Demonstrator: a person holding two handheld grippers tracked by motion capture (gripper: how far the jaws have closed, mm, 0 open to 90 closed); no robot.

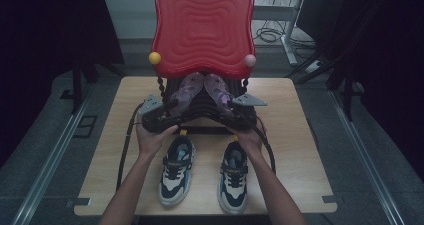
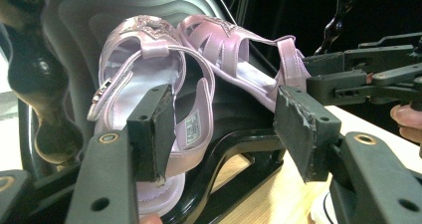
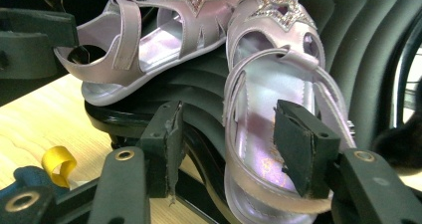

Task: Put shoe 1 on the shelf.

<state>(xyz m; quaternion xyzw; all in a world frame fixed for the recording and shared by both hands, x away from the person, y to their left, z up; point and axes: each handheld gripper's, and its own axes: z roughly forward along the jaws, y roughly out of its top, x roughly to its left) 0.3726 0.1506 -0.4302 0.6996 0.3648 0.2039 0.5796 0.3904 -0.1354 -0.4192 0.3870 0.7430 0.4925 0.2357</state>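
Two pink strap sandals lie on the black ribbed seat (image 1: 200, 116) of a small chair, toes toward its back. My left gripper (image 1: 172, 110) stands open at the left sandal (image 1: 185, 92). In the left gripper view its jaws (image 2: 224, 109) frame that sandal's heel (image 2: 194, 129); the left pad (image 2: 152, 134) is close to it and the right pad (image 2: 298, 129) is well apart. My right gripper (image 1: 229, 109) is open too, its jaws (image 3: 229, 129) on either side of the right sandal's heel (image 3: 259, 149), not pressing on it. The other sandal (image 3: 149, 35) lies beyond.
The chair's tall red wavy back (image 1: 202, 25) rises behind the seat, with black twisted posts (image 1: 161, 87) at its sides. A pair of white and navy sneakers (image 1: 177, 170) (image 1: 233, 177) stands on the wooden table (image 1: 295, 135) in front, between the person's forearms.
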